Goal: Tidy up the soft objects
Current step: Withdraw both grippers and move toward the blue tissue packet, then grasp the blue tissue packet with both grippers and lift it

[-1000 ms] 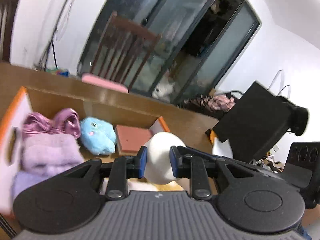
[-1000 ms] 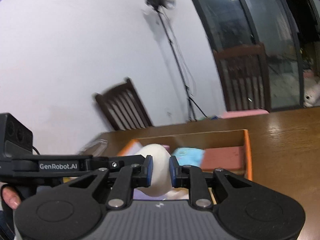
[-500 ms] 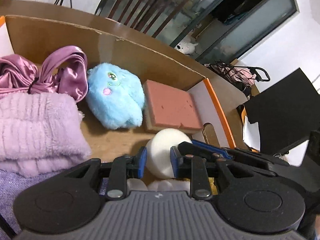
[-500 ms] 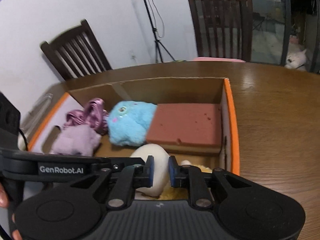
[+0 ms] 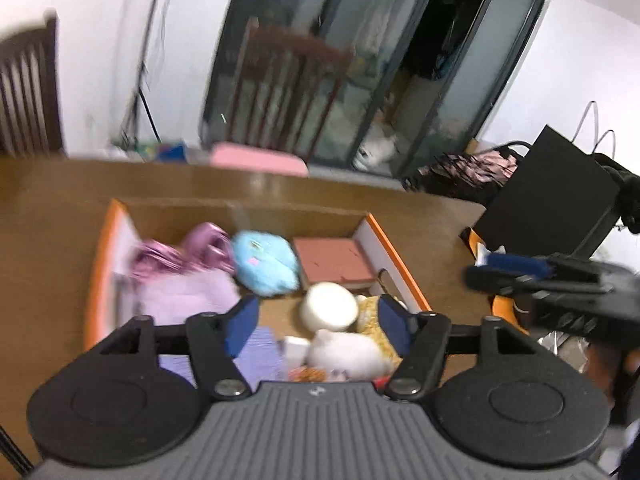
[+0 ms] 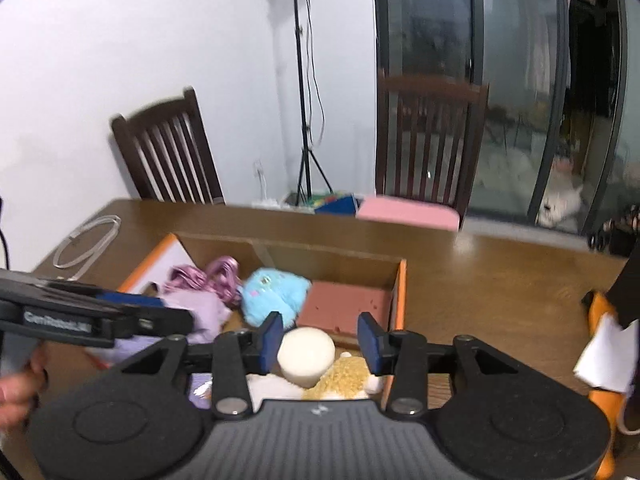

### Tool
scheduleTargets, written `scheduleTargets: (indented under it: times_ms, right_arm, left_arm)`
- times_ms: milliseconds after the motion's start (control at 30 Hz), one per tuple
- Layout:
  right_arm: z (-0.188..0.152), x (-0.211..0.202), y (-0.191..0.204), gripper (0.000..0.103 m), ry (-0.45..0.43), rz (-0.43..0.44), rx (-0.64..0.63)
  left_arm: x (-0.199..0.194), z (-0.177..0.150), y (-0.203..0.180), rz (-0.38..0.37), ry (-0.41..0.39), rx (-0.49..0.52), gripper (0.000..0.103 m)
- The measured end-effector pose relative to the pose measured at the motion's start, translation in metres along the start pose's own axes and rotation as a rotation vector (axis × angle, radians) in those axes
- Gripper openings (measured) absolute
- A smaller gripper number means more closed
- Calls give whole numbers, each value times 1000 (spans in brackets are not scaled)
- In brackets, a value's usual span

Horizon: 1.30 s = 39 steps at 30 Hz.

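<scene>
A white round foam piece (image 5: 329, 312) (image 6: 306, 354) lies in the near right part of the cardboard box (image 5: 400, 264) (image 6: 402, 292), on a yellow plush (image 5: 376, 320). My left gripper (image 5: 319, 316) hovers over it, jaws opening, pads clear of it. My right gripper (image 6: 320, 338) also hangs above it with jaws opening and not touching. Each gripper shows at the edge of the other's view: right gripper (image 5: 516, 272), left gripper (image 6: 100, 312). Also in the box: a blue plush (image 5: 264, 264), a reddish sponge block (image 5: 334, 260), a purple satin scrunchie (image 5: 200, 248), lilac fluffy cloth (image 5: 188, 296), a white plush (image 5: 348, 354).
The box sits on a brown wooden table (image 6: 480, 280). Dark wooden chairs (image 6: 168, 152) (image 6: 428, 140) stand behind it, one with a pink cushion (image 6: 408, 212). A tripod (image 6: 304, 120) is by the wall. A black bag (image 5: 548, 200) is at the right, a clear cable (image 6: 88, 244) at the left.
Both grippers carried the white foam piece down into the box while shut on it, then let go. Their jaws spread and both pulled up and back.
</scene>
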State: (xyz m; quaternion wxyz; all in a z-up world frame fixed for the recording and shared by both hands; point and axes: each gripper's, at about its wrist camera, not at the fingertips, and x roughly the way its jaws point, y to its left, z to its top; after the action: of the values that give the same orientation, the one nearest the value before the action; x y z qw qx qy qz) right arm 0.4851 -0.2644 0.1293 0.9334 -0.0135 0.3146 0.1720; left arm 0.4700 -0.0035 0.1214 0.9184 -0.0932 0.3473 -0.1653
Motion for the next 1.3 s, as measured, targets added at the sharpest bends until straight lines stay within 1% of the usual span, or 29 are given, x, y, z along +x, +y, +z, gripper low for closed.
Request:
scheduleTargets:
  times_ms: [67, 100, 200, 267, 300, 367, 467, 533, 600, 700, 800, 900, 1033, 1133, 1167, 1200, 1300]
  right_arm:
    - [-2, -32, 2, 52, -37, 1, -9]
    - [-3, -44, 4, 53, -49, 3, -12]
    - [-8, -75, 10, 54, -80, 15, -14]
    - [-19, -94, 16, 55, -116, 22, -16]
    - [-28, -102, 20, 57, -137, 27, -18]
    - [-60, -123, 28, 62, -195, 55, -33]
    - [-116, -145, 42, 63, -234, 69, -57]
    - [-153, -156, 52, 64, -250, 68, -73]
    - [-186, -166, 59, 65, -261, 79, -77]
    - [-235, -179, 62, 67, -250, 97, -24]
    - [-273, -188, 64, 67, -238, 106, 32]
    - [-292, -191, 62, 67, -209, 122, 76]
    - [-291, -185, 58, 67, -208, 112, 106]
    - [-286, -173, 54, 65, -200, 118, 133]
    - [-284, -166, 51, 63, -191, 119, 147]
    - [-281, -159, 48, 60, -182, 119, 159]
    - [-266, -132, 40, 55, -154, 118, 187]
  left_arm:
    - [-31, -8, -7, 45, -49, 42, 81]
    - [-43, -12, -11, 67, -65, 55, 81]
    - [-79, -24, -19, 87, -105, 72, 84]
    - [-97, -47, -20, 99, -150, 60, 86]
    - [-106, -60, -19, 118, -169, 55, 86]
    - [-123, -94, -19, 150, -208, 48, 86]
    - [-146, -152, -24, 155, -255, 64, 91]
    - [-155, -191, -26, 178, -267, 65, 93]
    - [-161, -223, -26, 188, -249, 61, 93]
    - [-170, -266, -26, 182, -218, 43, 93]
    - [-178, -292, -29, 165, -192, 20, 94]
    - [-180, -297, -30, 136, -175, 20, 94]
    - [-170, -288, -34, 135, -182, 30, 94]
    - [-153, -280, -36, 96, -163, 31, 92]
    - [-145, -275, -36, 80, -154, 28, 88]
    - [-137, -270, -37, 65, -145, 26, 81]
    - [-103, -246, -41, 11, -123, 32, 70]
